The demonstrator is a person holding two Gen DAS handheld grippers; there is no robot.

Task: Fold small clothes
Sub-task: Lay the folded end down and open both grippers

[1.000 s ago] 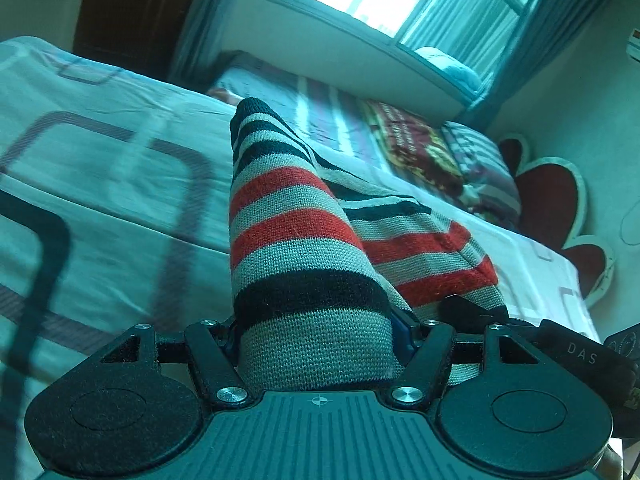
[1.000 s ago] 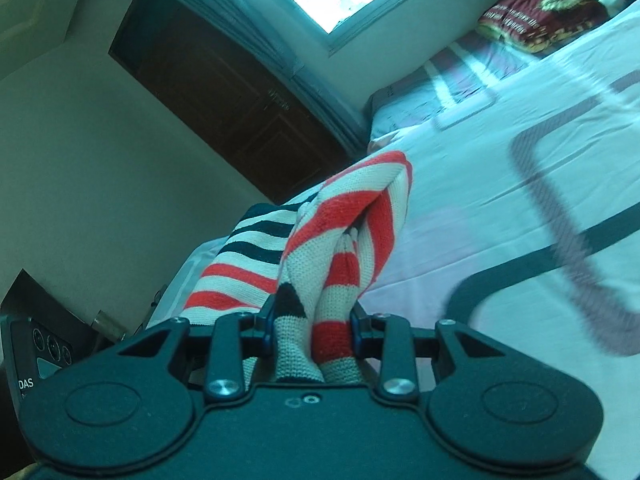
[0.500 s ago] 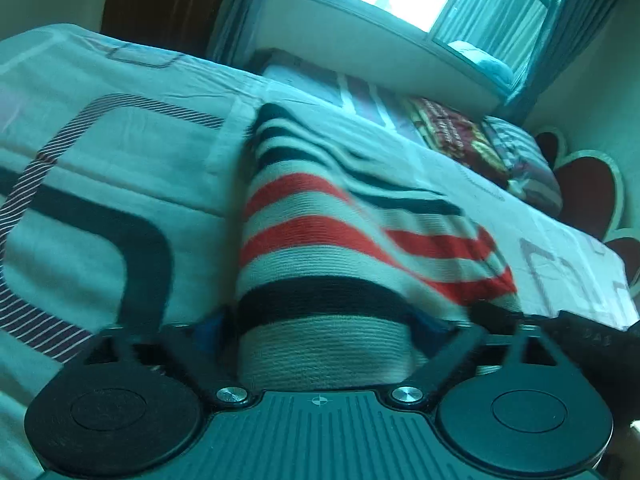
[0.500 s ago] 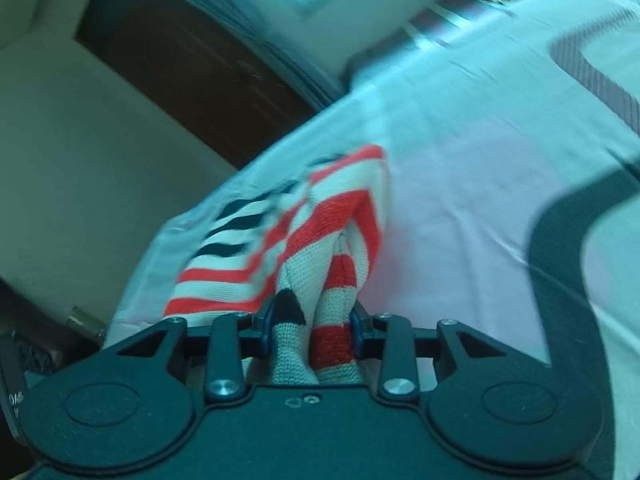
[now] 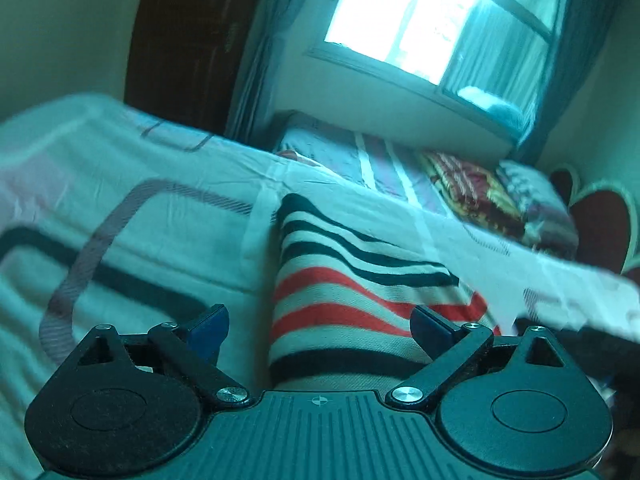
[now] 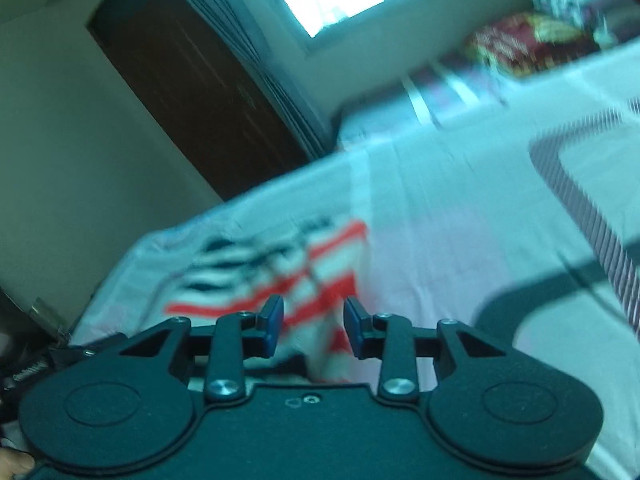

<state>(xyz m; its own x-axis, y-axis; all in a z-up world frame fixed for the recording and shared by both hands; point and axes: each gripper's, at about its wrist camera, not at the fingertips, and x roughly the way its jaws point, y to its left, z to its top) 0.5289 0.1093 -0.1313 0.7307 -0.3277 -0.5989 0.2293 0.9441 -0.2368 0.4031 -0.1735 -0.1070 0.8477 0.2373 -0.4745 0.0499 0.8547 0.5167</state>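
I operate both grippers over a bed (image 5: 132, 240). Its sheet is pale and bears dark rounded-rectangle outlines, some of them hatched. This is the largest surface in both views.

The task item is a striped knit garment (image 5: 352, 292). It lies on the sheet, folded over, with bands of black, red and light grey running across it. In the left wrist view a rounded fold edge runs along its left side, and the black bands sit at the far end. In the right wrist view the same garment (image 6: 296, 276) is blurred and lies near the edge of the bed. I cannot make out its fold lines there.

Left gripper (image 5: 320, 328): the fingers are spread wide. The jaws have just been opening. The garment lies between them; the left blue pad stands apart from it, and whether the right pad touches the cloth I cannot tell.

Right gripper (image 6: 314, 330): the fingers stand partly apart, with a clear gap between the blue pads. Within the last moment the jaws opened and then closed a little. Cloth shows in the gap, but neither pad presses on it.

No containers are visible. At the far end of the bed lies a red patterned pillow (image 5: 472, 192).
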